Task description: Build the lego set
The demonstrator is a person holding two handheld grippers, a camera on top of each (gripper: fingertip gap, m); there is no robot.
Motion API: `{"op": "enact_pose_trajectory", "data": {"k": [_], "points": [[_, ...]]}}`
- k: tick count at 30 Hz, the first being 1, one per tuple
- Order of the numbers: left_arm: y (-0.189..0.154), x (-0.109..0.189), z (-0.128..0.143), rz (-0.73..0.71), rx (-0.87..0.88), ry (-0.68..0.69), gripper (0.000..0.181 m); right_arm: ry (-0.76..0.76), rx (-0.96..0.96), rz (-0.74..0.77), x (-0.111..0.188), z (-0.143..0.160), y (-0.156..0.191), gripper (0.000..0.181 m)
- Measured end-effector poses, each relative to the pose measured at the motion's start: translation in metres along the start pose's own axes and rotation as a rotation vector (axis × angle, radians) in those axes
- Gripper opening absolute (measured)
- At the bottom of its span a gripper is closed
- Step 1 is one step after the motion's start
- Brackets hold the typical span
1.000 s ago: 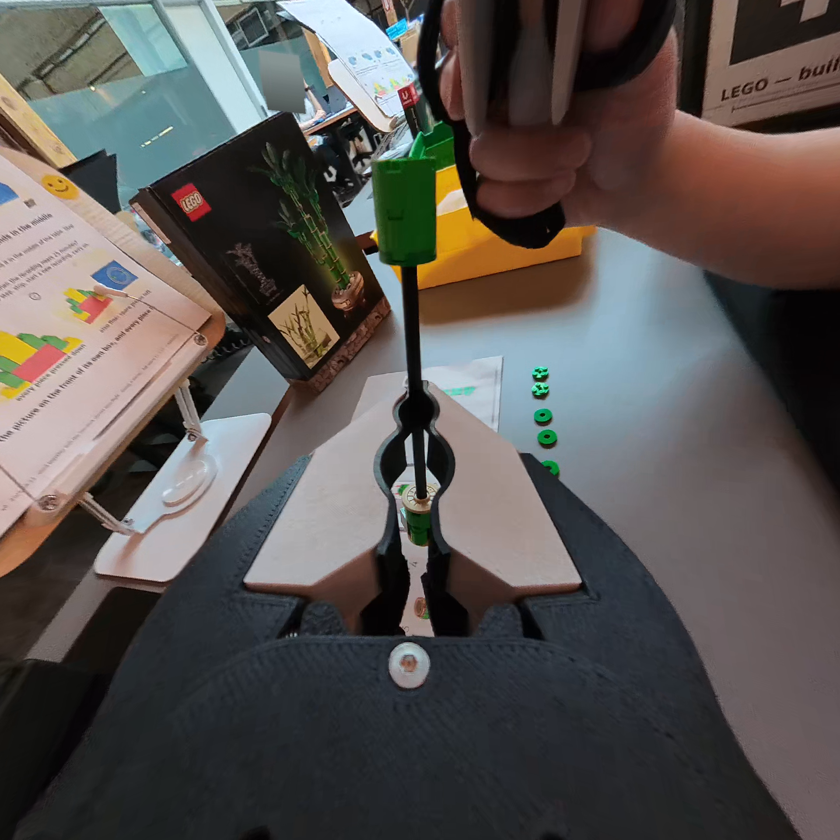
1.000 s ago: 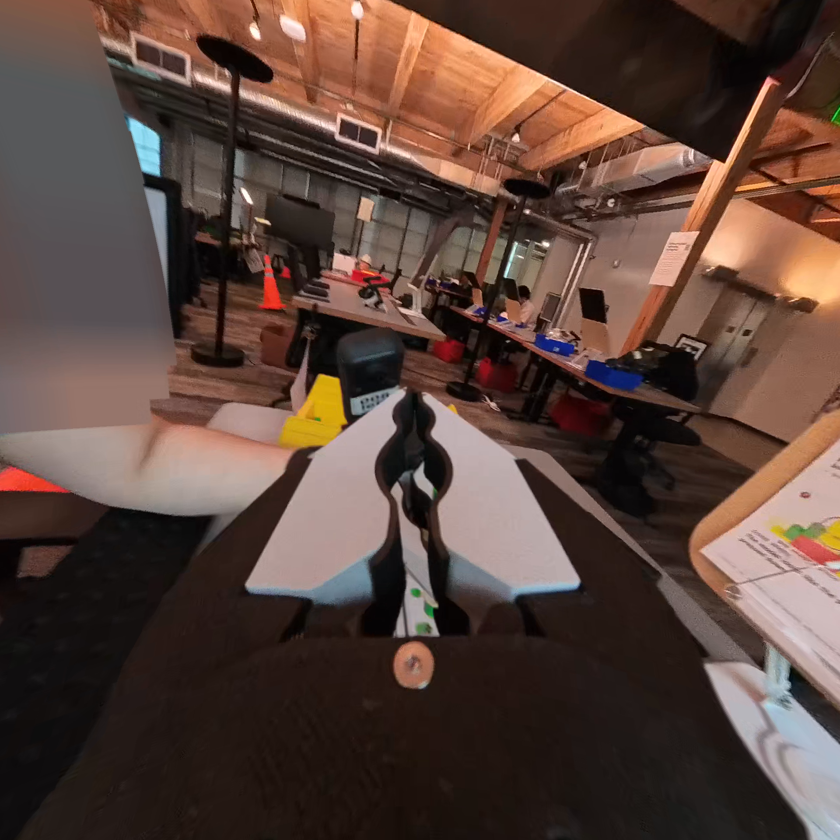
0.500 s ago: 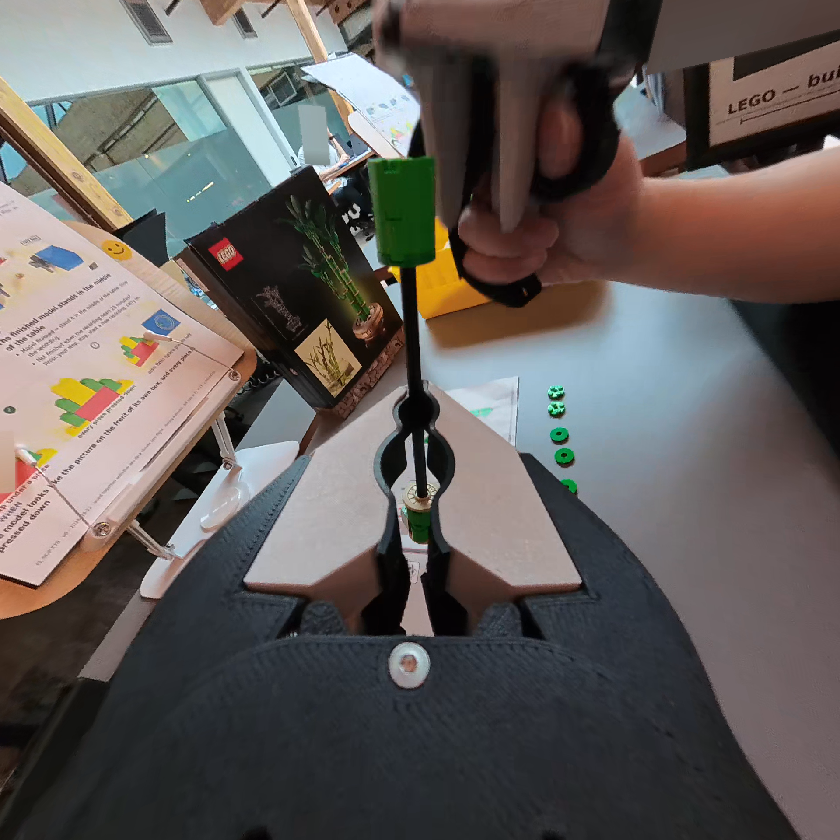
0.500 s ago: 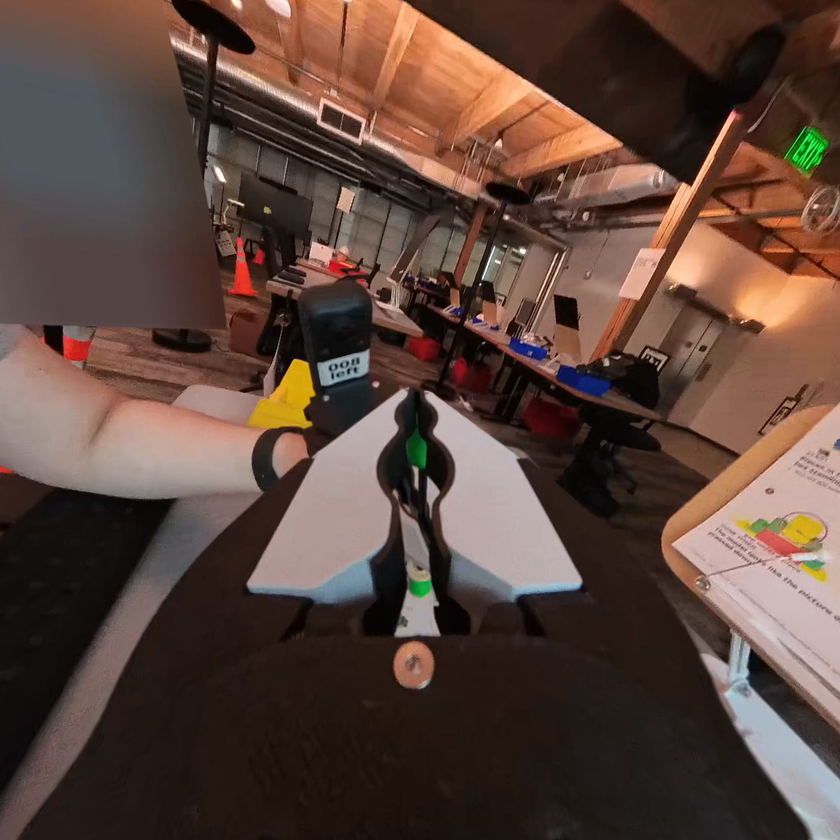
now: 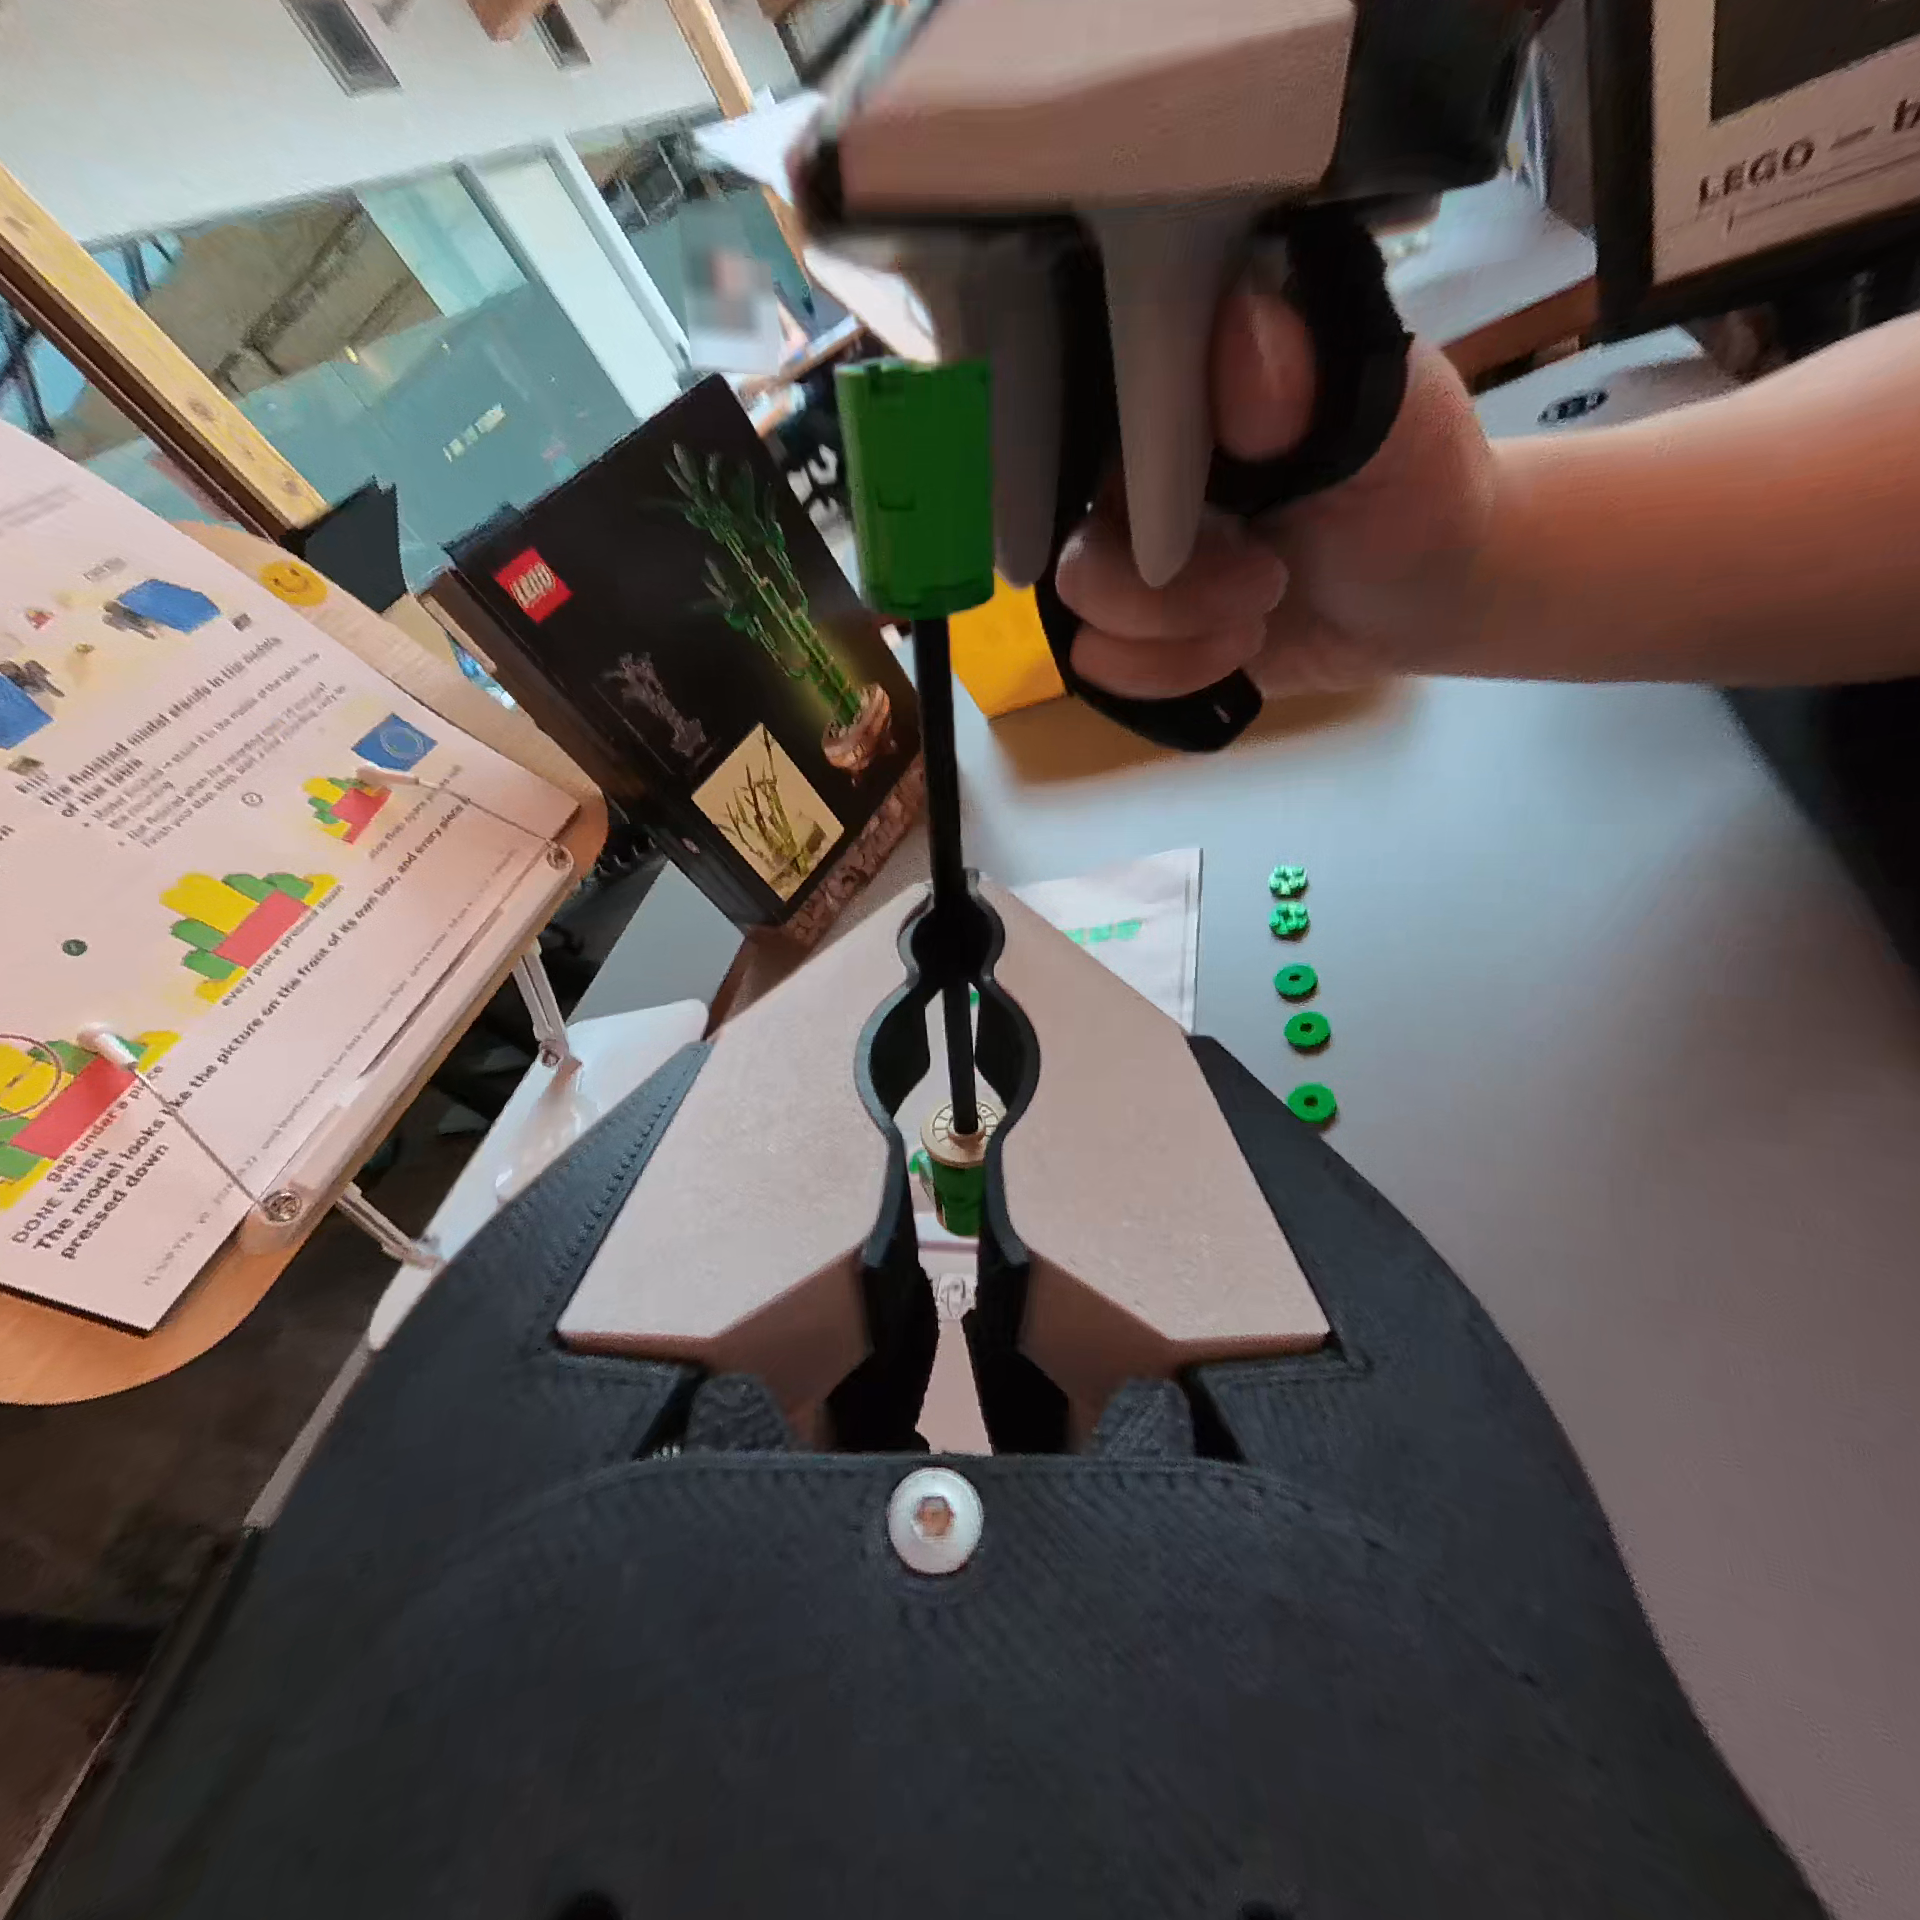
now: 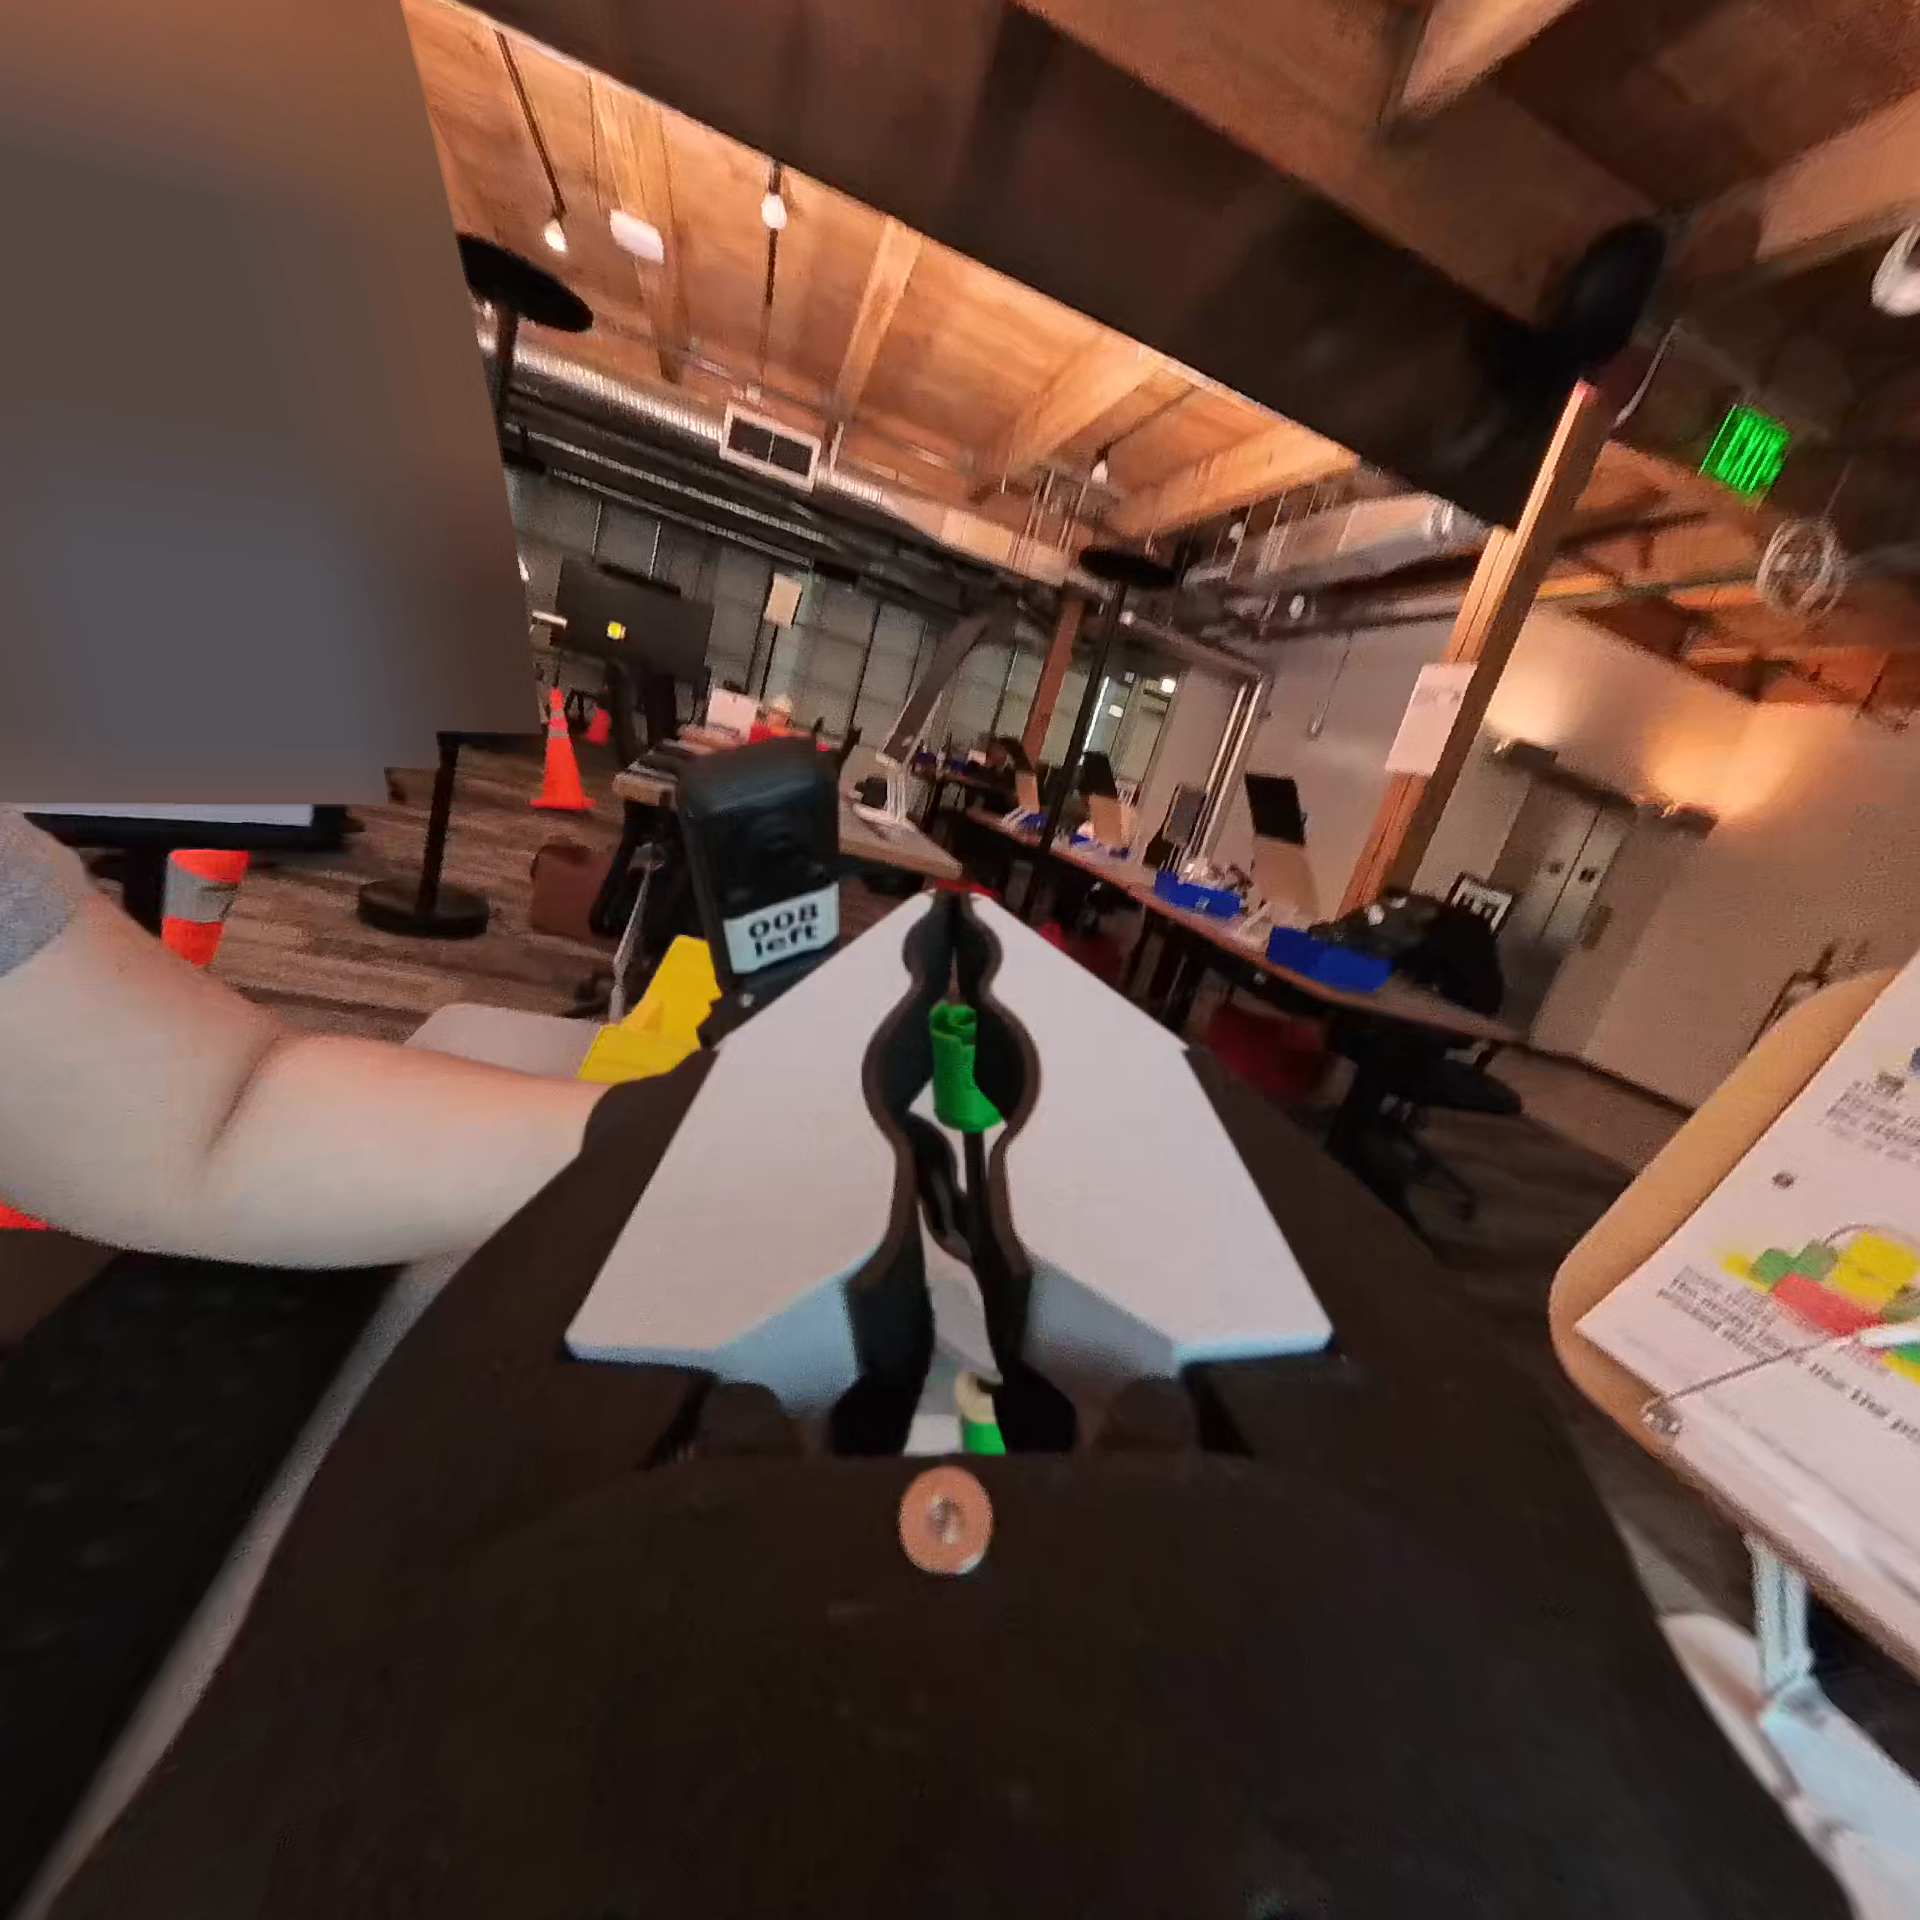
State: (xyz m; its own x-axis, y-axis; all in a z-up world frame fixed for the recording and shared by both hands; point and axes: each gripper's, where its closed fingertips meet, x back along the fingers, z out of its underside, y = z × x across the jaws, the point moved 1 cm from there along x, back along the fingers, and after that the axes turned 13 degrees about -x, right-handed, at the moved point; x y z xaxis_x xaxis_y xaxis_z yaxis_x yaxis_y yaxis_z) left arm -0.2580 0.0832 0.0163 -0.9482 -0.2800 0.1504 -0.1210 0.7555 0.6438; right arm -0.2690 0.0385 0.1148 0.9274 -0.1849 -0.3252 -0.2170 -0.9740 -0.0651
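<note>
Since a second ago the right gripper (image 5: 1091, 561) has risen and swung in beside the top of the rod, and the left wrist view has tilted so that more of the instruction sheet (image 5: 239, 862) shows. The left gripper (image 5: 951, 914) is clamped on a thin black rod (image 5: 940, 758), its tips pinching it low on the shaft. A green cylinder piece (image 5: 914, 483) caps the rod's far end; a tan ring and a small green piece (image 5: 958, 1195) sit at the near end, between the fingers.

The right gripper's fingers point down just beside the green cylinder, apparently without touching it. In its own view the tips meet, with the cylinder (image 6: 958, 1070) seen through the gap behind them, so it looks closed on nothing.

To do this step well, the left should probably keep the rod steady and upright while the right opens, squares up on the cylinder and presses along the rod's axis, not sideways.

On the table (image 5: 1558, 935) a row of small green discs (image 5: 1299, 987) lies well apart, near a lego box (image 5: 665, 644). Whether the cylinder is fully seated cannot be told, and motion blur smears the right gripper.
</note>
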Motion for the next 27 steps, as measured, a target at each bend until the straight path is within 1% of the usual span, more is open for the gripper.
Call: {"op": "enact_pose_trajectory", "data": {"k": [1,2,3,5,6,7,8,9,10,11,12,13,14,15,16,17,18,19,20,21,22,23,24,25,26,27], "points": [[0.000,0.000,-0.003,0.005,0.016,-0.016,0.000,-0.025,0.064,0.008,0.002,-0.006,0.005,0.000],[0.001,0.001,-0.004,0.009,0.023,-0.017,0.000,0.003,0.111,0.024,0.001,-0.002,0.004,0.000],[0.002,0.001,-0.004,0.003,0.016,-0.013,0.000,0.074,0.090,0.042,-0.001,0.014,-0.003,0.000],[0.001,0.001,0.002,0.003,0.002,0.016,0.000,0.027,-0.028,0.010,0.000,0.011,-0.005,0.000],[0.001,0.001,-0.001,0.001,0.012,-0.007,0.000,-0.014,0.013,-0.005,0.001,0.000,0.002,0.000],[0.001,0.001,-0.003,0.007,0.027,-0.018,0.000,-0.035,0.095,0.006,0.003,-0.007,0.007,0.000],[0.002,0.001,-0.004,0.006,0.026,-0.019,0.000,-0.019,0.130,0.020,0.003,-0.004,0.007,0.000],[0.002,0.002,-0.005,0.002,0.021,-0.019,0.000,0.042,0.082,0.025,0.000,0.010,0.000,0.000],[0.002,0.002,-0.003,0.006,0.017,0.000,0.000,0.020,-0.014,0.002,-0.001,0.014,-0.003,0.000],[0.001,0.001,0.001,0.005,0.011,0.014,0.000,-0.019,-0.065,0.003,0.000,0.009,-0.006,0.000],[0.002,0.002,-0.002,0.000,0.019,-0.011,0.000,-0.059,-0.027,-0.008,0.002,-0.001,0.000,0.000],[0.002,0.002,-0.004,0.005,0.036,-0.023,0.000,-0.067,0.047,0.002,0.002,-0.006,0.005,0.000],[0.003,0.003,-0.005,0.002,0.035,-0.022,0.000,-0.043,0.081,0.019,0.002,-0.001,0.004,0.000],[0.005,0.004,-0.004,-0.005,0.024,-0.012,0.000,0.032,0.041,0.028,-0.002,0.015,-0.003,0.001],[0.004,0.004,0.000,-0.004,0.016,0.014,0.000,0.006,-0.037,0.015,-0.002,0.014,-0.005,0.000],[0.004,0.003,0.002,-0.008,0.009,0.018,0.000,-0.022,-0.050,0.024,-0.001,0.010,-0.007,0.000],[0.005,0.004,-0.001,-0.012,0.019,-0.007,0.000,-0.062,0.012,0.019,0.001,-0.002,0.000,0.000],[0.005,0.004,-0.002,-0.007,0.030,-0.011,0.000,-0.071,0.082,0.031,0.002,-0.008,0.005,0.000],[0.006,0.004,-0.002,-0.010,0.021,-0.004,0.000,-0.043,0.099,0.041,0.001,-0.003,0.004,0.000],[0.006,0.004,-0.002,-0.016,0.007,0.004,0.000,0.032,0.043,0.057,-0.002,0.013,-0.005,0.000],[0.005,0.003,0.001,-0.013,0.003,0.023,0.000,0.016,-0.037,0.039,-0.001,0.014,-0.008,0.000],[0.005,0.003,0.004,-0.013,0.000,0.032,0.000,-0.035,-0.069,0.029,0.001,0.006,-0.008,0.000],[0.005,0.003,0.002,-0.016,0.006,0.012,0.000,-0.073,-0.019,0.019,0.002,-0.005,-0.001,0.000],[0.005,0.003,0.001,-0.013,0.015,0.008,0.000,-0.073,0.061,0.033,0.003,-0.010,0.004,0.000],[0.006,0.003,0.000,-0.016,0.009,0.011,0.000,-0.043,0.095,0.059,0.002,-0.004,0.001,0.000],[0.007,0.004,-0.001,-0.022,0.004,0.010,0.000,0.026,0.044,0.063,-0.001,0.012,-0.006,0.000]]}}
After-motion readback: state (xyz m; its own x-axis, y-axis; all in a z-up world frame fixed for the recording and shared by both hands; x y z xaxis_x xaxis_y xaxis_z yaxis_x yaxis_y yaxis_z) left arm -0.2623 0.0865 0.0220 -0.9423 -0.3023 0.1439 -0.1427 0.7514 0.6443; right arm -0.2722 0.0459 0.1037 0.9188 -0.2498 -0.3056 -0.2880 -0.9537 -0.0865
